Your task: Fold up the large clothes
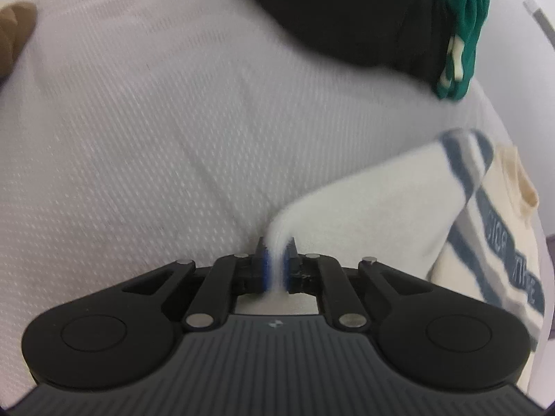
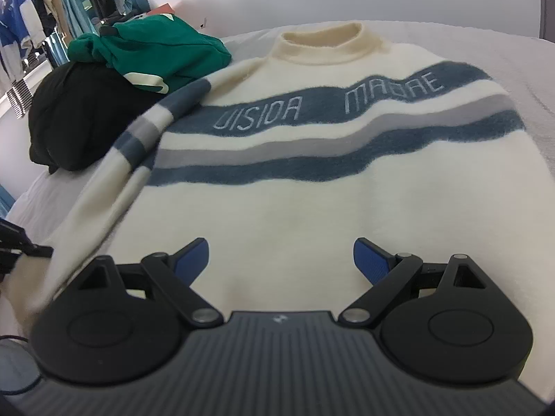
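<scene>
Cream sweater (image 2: 277, 208) w/ blue-grey stripes lies flat; left gripper (image 1: 276, 267) jaws pinch its sleeve, right gripper (image 2: 281, 260) jaws wide, empty.

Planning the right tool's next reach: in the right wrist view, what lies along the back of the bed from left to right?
Black garment → green garment → cream collar of the striped sweater → bare bedcover.

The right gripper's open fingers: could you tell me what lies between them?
In the right wrist view, only the cream sweater's plain lower front shows between the right gripper's open fingers; nothing is pinched.
</scene>
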The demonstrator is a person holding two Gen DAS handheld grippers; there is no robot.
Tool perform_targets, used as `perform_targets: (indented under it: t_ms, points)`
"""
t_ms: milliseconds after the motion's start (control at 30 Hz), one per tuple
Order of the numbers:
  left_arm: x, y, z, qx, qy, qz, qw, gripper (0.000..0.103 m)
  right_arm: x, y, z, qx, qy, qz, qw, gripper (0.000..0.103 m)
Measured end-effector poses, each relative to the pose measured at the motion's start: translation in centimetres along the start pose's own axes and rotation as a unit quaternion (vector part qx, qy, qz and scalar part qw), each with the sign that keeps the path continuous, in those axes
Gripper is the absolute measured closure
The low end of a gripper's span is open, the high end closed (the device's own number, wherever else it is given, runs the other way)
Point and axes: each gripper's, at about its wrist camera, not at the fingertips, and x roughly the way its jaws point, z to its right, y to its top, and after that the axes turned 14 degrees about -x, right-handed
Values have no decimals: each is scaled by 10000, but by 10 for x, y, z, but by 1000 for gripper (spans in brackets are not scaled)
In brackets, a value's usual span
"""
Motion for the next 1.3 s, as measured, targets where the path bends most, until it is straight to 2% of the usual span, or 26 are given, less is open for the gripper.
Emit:
perform_targets:
  t_ms: [233, 367, 467, 533, 633, 733, 833, 867, 933, 967, 1033, 1167, 1300]
  points:
    - [-52, 47, -4, -202, -102, 994, 9948, 95, 1, 0, 0, -26, 57, 24, 10000, 11]
    - [-67, 84, 21, -1, 134, 1703, 9853, 95, 3, 3, -3, -120, 76, 70, 9999, 11]
    - [-50, 108, 43, 118, 480, 1982, 9789, 95, 5, 5, -4, -153, 23, 90, 9998, 11]
    - [-22, 128, 63, 317, 821, 2110, 9735, 95, 7, 6, -3, -165, -20, 112, 9998, 11]
    - [19, 144, 58, 209, 1105, 1936, 9746, 95, 14, 7, -1, -169, -79, 93, 9998, 11]
    - [40, 144, 49, 232, 1111, 1823, 9767, 95, 24, 8, 0, -223, -141, 54, 9996, 11]
    - [42, 138, 43, 128, 990, 1693, 9805, 92, 32, 10, -1, -258, -80, 4, 9996, 11]
    - [41, 134, 45, 131, 999, 1680, 9806, 86, 34, 11, -2, -278, -51, -6, 9996, 11]
    - [35, 127, 49, 254, 1018, 1660, 9805, 63, 37, 12, -4, -317, -17, -29, 9995, 11]
    - [31, 122, 51, 334, 981, 1670, 9805, 47, 37, 12, -5, -338, 2, -28, 9994, 11]
    - [17, 108, 56, 416, 836, 1788, 9794, 45, 34, 14, -8, -376, 20, 22, 9993, 11]
    - [-7, 76, 74, 675, 592, 1778, 9800, 45, 20, 13, -9, -396, -53, 191, 9990, 11]
    - [-37, 36, 101, 1108, 61, 1740, 9785, 45, 2, 12, -5, -271, -112, 360, 9989, 11]
